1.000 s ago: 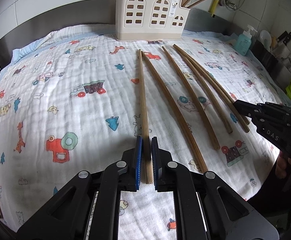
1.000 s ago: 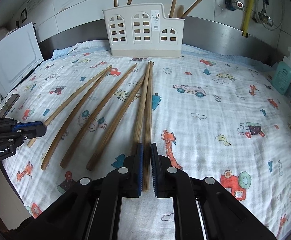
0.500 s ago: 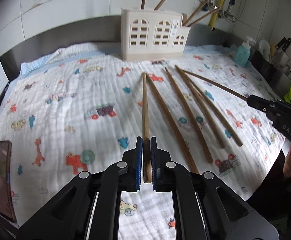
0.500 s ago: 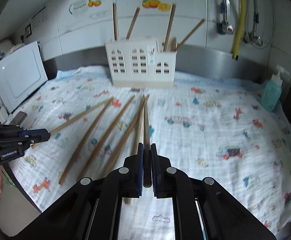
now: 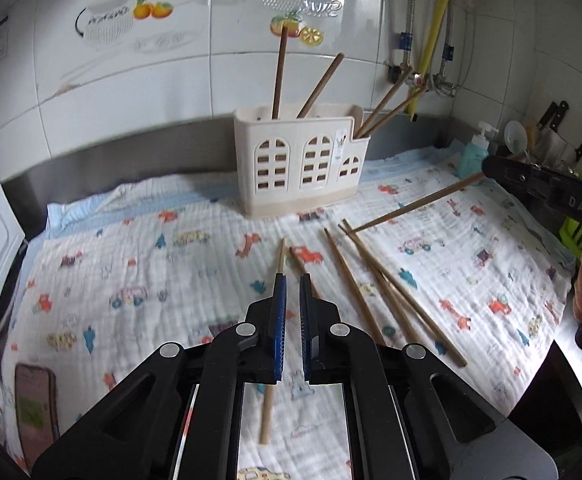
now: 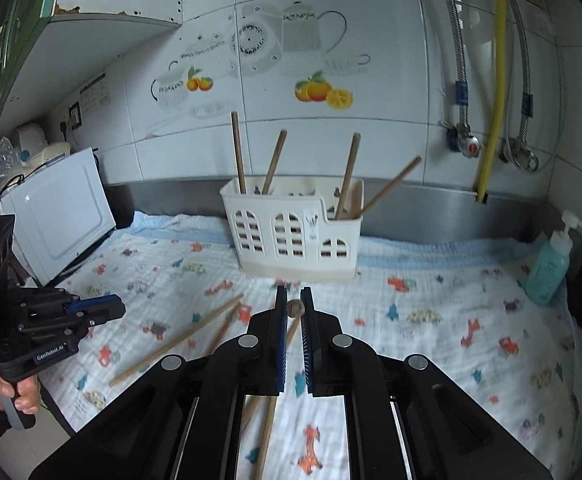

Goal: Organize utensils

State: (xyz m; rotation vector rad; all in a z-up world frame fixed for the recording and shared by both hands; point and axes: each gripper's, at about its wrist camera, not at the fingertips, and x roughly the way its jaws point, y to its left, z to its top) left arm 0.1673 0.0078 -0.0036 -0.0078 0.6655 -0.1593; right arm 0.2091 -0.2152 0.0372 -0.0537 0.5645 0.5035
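Left hand-held gripper (image 5: 292, 294): clamped on a chopstick (image 5: 271, 380), stick running forward along its fingers. Holder (image 5: 301, 162) straight ahead at the counter's back wall, already carrying four sticks. Right hand-held gripper (image 6: 294, 308): clamped on a second chopstick (image 6: 267, 432), tip aimed at the holder; neither hand clearly nearer.

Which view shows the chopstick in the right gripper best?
Left wrist view: the right gripper holds its chopstick side-on, full length visible, lifted above the cloth. Right wrist view shows that chopstick mostly end-on between its own pads, foreshortened and partly hidden, so its length reads poorly.
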